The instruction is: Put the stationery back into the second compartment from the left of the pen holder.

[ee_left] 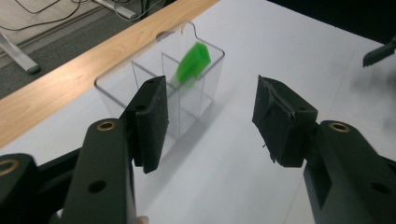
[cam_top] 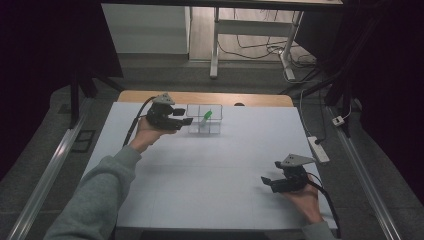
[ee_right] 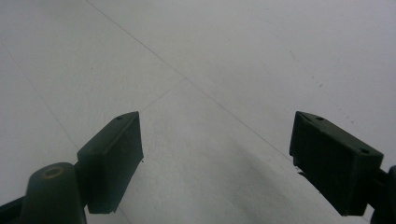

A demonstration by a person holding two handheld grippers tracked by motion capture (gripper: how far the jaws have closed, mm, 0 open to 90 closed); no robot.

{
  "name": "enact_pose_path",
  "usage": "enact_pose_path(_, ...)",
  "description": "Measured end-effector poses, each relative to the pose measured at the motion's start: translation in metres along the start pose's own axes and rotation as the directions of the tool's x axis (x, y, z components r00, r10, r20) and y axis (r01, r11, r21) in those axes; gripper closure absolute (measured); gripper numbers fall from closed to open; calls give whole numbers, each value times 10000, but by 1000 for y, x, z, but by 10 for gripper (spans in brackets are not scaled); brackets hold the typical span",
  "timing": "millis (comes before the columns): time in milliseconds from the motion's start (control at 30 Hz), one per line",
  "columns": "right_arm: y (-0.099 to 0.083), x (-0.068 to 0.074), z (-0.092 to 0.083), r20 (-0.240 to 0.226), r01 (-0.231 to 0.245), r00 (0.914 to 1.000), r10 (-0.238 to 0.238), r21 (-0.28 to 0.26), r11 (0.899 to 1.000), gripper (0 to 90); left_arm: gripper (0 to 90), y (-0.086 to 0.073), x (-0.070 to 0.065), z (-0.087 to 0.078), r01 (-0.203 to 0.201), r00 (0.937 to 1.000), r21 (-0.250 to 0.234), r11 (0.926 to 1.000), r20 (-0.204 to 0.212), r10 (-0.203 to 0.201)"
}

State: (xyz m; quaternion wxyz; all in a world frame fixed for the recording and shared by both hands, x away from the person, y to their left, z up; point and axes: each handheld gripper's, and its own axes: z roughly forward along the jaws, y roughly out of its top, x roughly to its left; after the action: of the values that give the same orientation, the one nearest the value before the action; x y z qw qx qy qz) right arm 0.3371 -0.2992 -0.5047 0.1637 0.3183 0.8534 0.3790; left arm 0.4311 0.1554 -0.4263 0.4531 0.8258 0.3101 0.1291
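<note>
While the left tongs (cam_top: 184, 120) hang just beside the clear divided box (cam_top: 205, 120), their jaws stand released with nothing between them, and the green piece (ee_left: 192, 63) leans tilted inside one of the box's far compartments, just ahead of them. From the left gripper view, the box (ee_left: 161, 88) sits partly behind the nearer pad (ee_left: 152, 123), and the pads do not touch its wall or the green piece. I judge that the piece has been dropped into its compartment and the step in hand is the clearing away after the release; it could equally be an approach to pick the piece out, and the frames alone do not settle which.

Well apart, at the near side of the white surface (cam_top: 210, 170), the right tongs (cam_top: 267, 181) rest low over bare sheet, jaws spread wide and empty, as the right gripper view confirms.

If the piece is placed, the next move calls for drawing the left tongs back from the box without clipping its thin wall, since the box looks light and would slide easily. If a grasp is meant, the tongs must rise over the rim and come down into the compartment around the leaning piece.
</note>
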Motion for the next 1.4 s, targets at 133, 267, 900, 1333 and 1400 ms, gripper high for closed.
enact_pose_path(133,-1,0,0,13,-26,10000,26,-44,10000,168,452,-14,-5,-13,17,9999,75,10000,-167,-15)
enact_pose_path(267,-1,0,-1,24,-6,10000,6,9,10000,168,449,-33,-14,-27,-28,9994,196,9998,-353,35)
enact_pose_path(900,-4,-3,-4,66,42,10000,-42,-71,10000,167,402,-122,-59,-61,448,9978,771,9960,-519,-409)
enact_pose_path(1333,-4,-3,-6,134,63,9999,-61,-128,9999,167,386,-156,-69,-73,617,9947,1060,9924,-882,-525)
enact_pose_path(1400,-4,-3,-5,144,71,9999,-69,-120,9999,167,386,-157,-69,-73,661,9946,1066,9921,-873,-568)
